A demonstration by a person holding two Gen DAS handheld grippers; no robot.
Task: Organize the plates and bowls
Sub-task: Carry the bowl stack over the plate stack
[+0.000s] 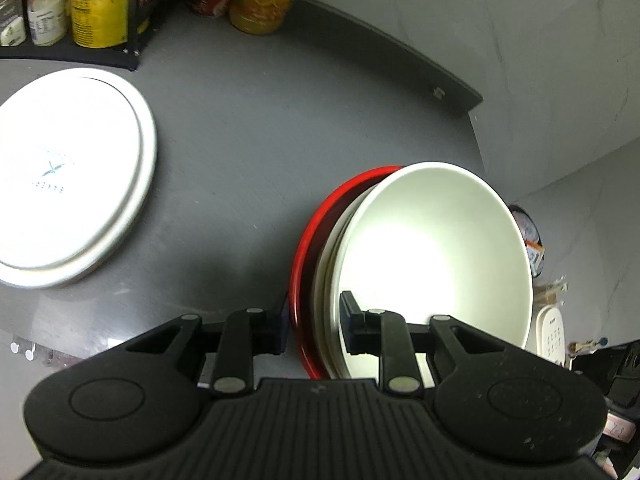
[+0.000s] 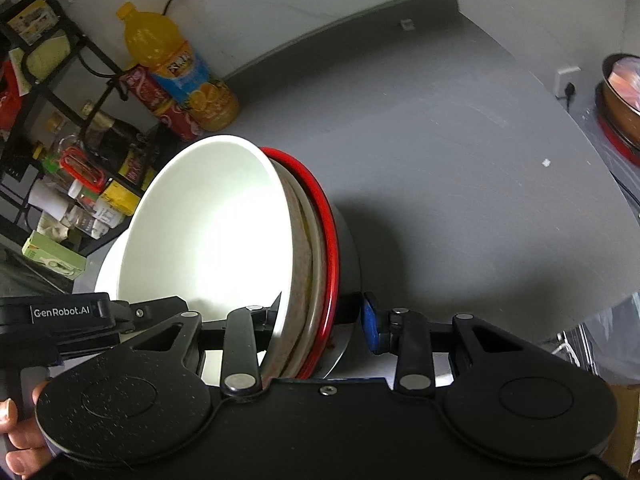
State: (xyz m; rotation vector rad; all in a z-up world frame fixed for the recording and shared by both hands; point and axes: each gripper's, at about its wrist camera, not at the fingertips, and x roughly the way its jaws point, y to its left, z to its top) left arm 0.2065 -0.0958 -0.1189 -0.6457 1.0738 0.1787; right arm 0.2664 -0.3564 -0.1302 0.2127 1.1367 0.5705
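**Nested bowls gripped at the rim by both grippers above grey counter**

A stack of nested bowls is seen tilted on edge over the grey counter (image 1: 248, 152). The innermost white bowl (image 1: 436, 256) faces the left wrist camera; behind it a beige bowl (image 2: 306, 248) is partly seen, and outermost a red-rimmed bowl (image 1: 316, 236).

The left gripper (image 1: 314, 326) is closed on the stack's rim: one finger is set inside the white bowl, the other outside the red rim, both touching.

The right gripper (image 2: 322, 322) straddles the same stack at another part of the rim. Its inner finger lies against the white bowl's inside; the blue-padded outer finger (image 2: 372, 324) stands just beside the stack's outer wall, and contact there cannot be told.

A hand (image 2: 18, 440) is seen at the lower left of the right wrist view, on the other gripper's handle.

A white plate stack (image 1: 68, 176) rests flat on the counter, well apart, to the left. Near the wall stand an orange juice bottle (image 2: 180, 68) and a red can (image 2: 160, 104), beside a black rack (image 1: 132, 40) of jars.
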